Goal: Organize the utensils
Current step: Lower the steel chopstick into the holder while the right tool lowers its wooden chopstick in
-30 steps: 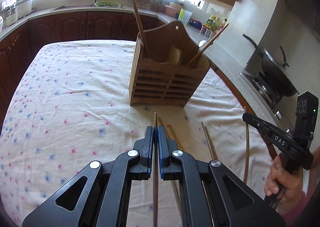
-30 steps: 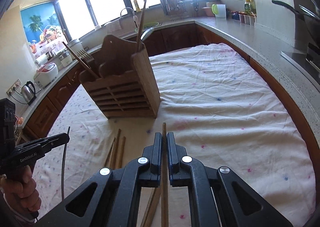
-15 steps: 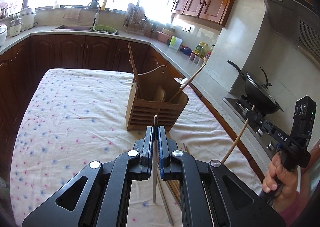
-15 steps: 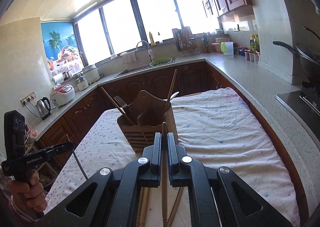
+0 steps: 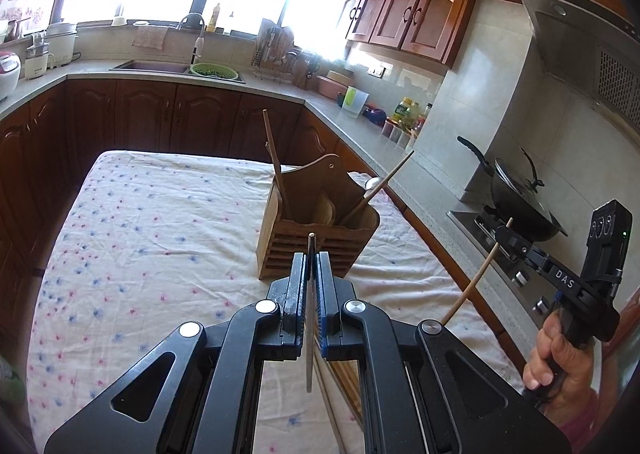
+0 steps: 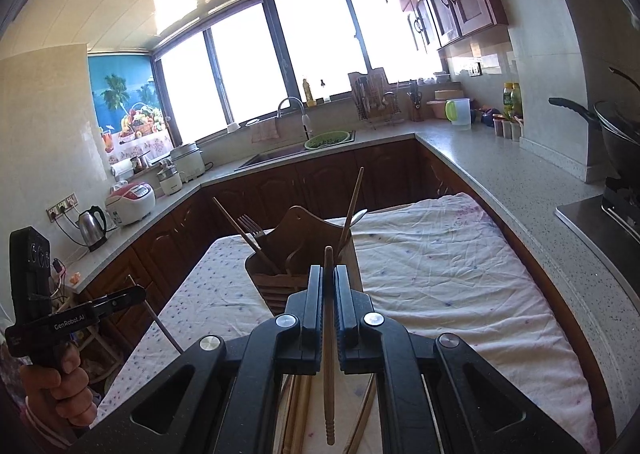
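Note:
A wooden utensil holder (image 5: 316, 225) (image 6: 300, 254) stands on the cloth-covered table, with chopsticks, a fork (image 6: 250, 223) and a spoon in it. My left gripper (image 5: 309, 274) is shut on a thin dark chopstick (image 5: 310, 318), held above the table in front of the holder. My right gripper (image 6: 329, 286) is shut on a wooden chopstick (image 6: 329, 354), also raised in front of the holder. In the left wrist view the right gripper (image 5: 504, 234) shows at the right with its chopstick (image 5: 476, 282). Loose chopsticks (image 6: 298, 410) lie on the cloth below.
The flowered tablecloth (image 5: 152, 221) covers the table. A counter (image 6: 520, 177) runs along the right with a wok (image 5: 520, 201) on a stove. A sink (image 5: 152, 65) and appliances sit on the far counter under the windows.
Both grippers have risen from the table with their chopsticks, so the holder now looks smaller and lower. The chopsticks stay clamped in both.

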